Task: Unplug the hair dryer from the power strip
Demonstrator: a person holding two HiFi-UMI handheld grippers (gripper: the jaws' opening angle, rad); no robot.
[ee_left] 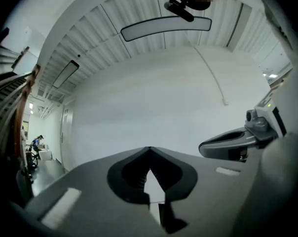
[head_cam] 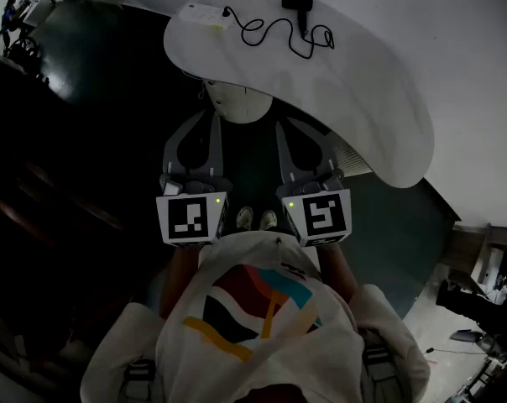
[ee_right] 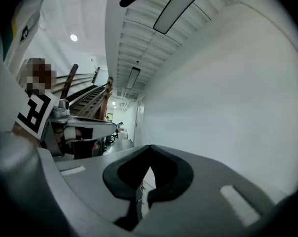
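In the head view, the white power strip [head_cam: 205,13] lies at the far left end of the curved white bench [head_cam: 363,91]. The black hair dryer [head_cam: 297,2] lies to its right, apart from it. The black cord [head_cam: 279,36] runs in loose loops between them, and the plug [head_cam: 227,12] sits in the strip. The left claw [head_cam: 201,128] and the right claw [head_cam: 289,133] are held close to the body (well apart from the strip), with the bench pedestal [head_cam: 241,103] ahead between them and the shoes [head_cam: 255,218] below.

In the left gripper view the jaws are together at the tips with nothing between them. A plain white wall [ee_left: 154,98] is ahead.

In the right gripper view the jaws are also together and empty. A staircase [ee_right: 87,100] shows at the left.
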